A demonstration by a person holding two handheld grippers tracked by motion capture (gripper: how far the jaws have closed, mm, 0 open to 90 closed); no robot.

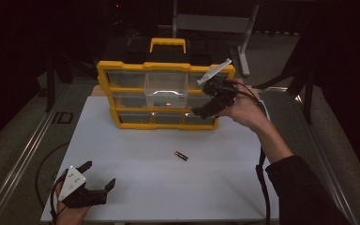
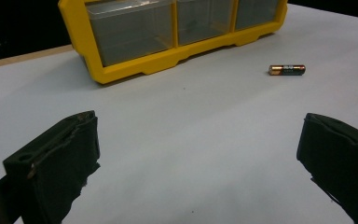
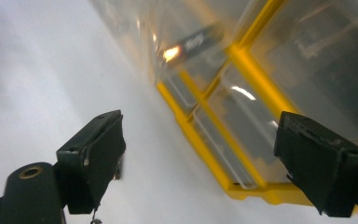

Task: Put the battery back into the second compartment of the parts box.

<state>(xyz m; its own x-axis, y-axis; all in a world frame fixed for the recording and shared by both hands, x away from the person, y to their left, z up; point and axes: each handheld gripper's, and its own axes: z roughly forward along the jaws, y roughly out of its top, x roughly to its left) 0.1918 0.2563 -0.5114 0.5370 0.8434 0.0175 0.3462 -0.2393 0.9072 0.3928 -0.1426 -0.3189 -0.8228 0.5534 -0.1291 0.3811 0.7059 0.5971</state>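
High view: bare white table [image 1: 136, 187] lies open between the yellow drawer cabinet [image 1: 166, 125] at twelve o'clock and the near edge. A small battery [image 1: 181, 155], a smooth black cylinder with a copper end, lies alone mid-table. The left gripper [image 1: 97, 174], jaws apart and empty, rests at seven o'clock, well apart from it. The right gripper [image 1: 198, 111], jaws spread and empty, hangs at the cabinet's clear plastic drawers, at one o'clock from the battery.
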